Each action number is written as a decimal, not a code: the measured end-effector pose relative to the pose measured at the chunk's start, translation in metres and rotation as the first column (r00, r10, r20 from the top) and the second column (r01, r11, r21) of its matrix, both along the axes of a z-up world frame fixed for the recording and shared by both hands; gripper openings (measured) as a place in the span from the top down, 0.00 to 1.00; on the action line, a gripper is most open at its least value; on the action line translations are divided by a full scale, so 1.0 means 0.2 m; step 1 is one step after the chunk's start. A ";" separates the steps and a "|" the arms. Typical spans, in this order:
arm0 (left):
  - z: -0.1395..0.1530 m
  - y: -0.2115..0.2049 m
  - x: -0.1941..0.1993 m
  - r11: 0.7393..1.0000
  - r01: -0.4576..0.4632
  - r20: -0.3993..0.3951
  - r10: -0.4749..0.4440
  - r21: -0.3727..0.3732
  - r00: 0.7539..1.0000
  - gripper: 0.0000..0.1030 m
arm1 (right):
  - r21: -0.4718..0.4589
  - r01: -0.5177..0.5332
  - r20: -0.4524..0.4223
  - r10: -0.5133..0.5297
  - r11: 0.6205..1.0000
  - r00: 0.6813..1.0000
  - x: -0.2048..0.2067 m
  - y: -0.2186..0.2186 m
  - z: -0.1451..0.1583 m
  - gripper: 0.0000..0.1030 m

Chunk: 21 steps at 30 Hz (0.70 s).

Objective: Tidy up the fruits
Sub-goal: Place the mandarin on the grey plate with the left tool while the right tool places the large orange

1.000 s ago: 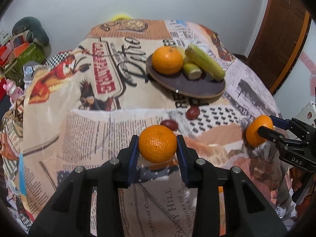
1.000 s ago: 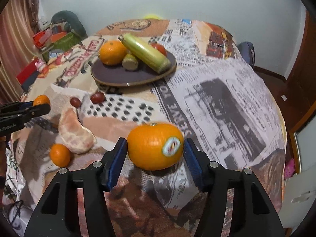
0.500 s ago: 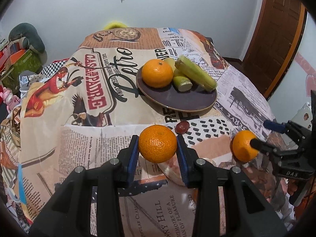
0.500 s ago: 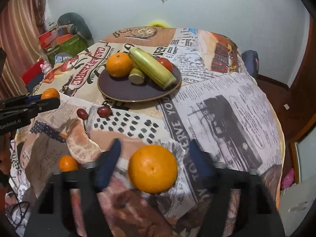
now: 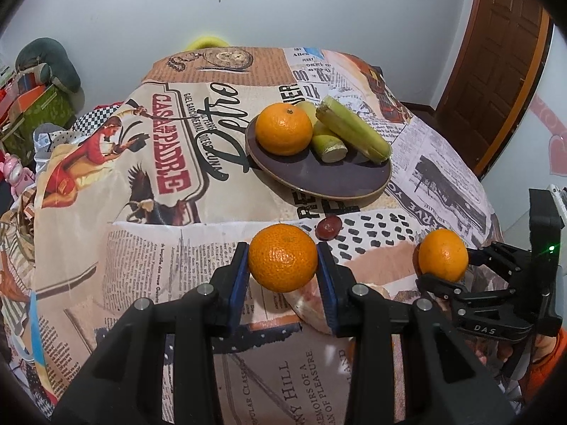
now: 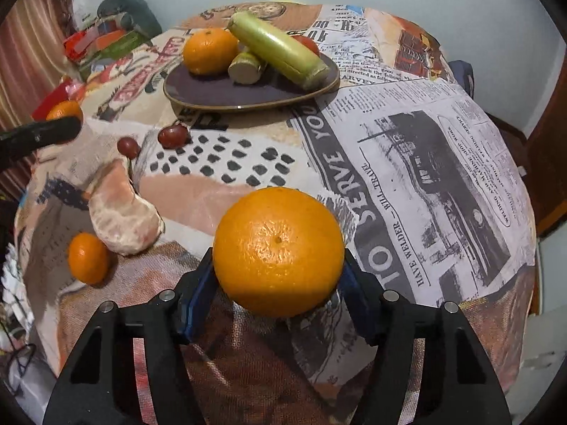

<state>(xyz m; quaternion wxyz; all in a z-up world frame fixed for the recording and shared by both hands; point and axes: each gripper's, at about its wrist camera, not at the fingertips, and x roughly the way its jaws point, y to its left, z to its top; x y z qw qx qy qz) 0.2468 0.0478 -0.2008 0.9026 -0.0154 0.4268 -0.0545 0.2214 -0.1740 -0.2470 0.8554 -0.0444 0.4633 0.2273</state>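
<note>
My left gripper [image 5: 282, 265] is shut on a small tangerine [image 5: 282, 261] and holds it above the near part of the table. My right gripper [image 6: 279, 271] is shut on a large orange [image 6: 278, 250], also lifted; it shows in the left wrist view [image 5: 443, 255]. A dark plate [image 5: 336, 177] at the table's middle holds an orange [image 5: 283, 129], two pieces of green cane [image 5: 352, 134] and a red fruit [image 6: 306, 43]. On the cloth lie a peeled pomelo piece [image 6: 122, 217], a small tangerine [image 6: 88, 258] and two dark red fruits [image 6: 173, 135].
The round table has a newspaper-print cloth [image 6: 425, 163] that hangs over its edges. Bags and boxes [image 5: 32, 106] are stacked at the left. A wooden door [image 5: 503, 53] stands at the right, a white wall behind.
Both grippers have lifted their fruit and moved towards the plate. The right gripper's orange has turned, so its sticker no longer shows.
</note>
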 end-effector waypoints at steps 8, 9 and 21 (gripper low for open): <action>0.03 -0.02 0.06 1.000 0.006 0.021 -0.006 -0.004 1.000 0.64 | 0.032 0.003 0.100 -0.006 0.999 0.995 0.04 0.02 0.15 0.41; 0.04 -0.02 0.07 1.000 0.007 0.025 -0.007 -0.005 1.000 0.64 | 0.037 0.003 0.115 -0.007 0.999 0.993 0.05 0.02 0.17 0.41; 0.08 -0.06 0.27 0.999 0.032 0.073 -0.032 0.001 0.997 0.64 | 0.075 -0.011 0.205 -0.005 0.997 0.979 0.24 0.10 0.32 0.41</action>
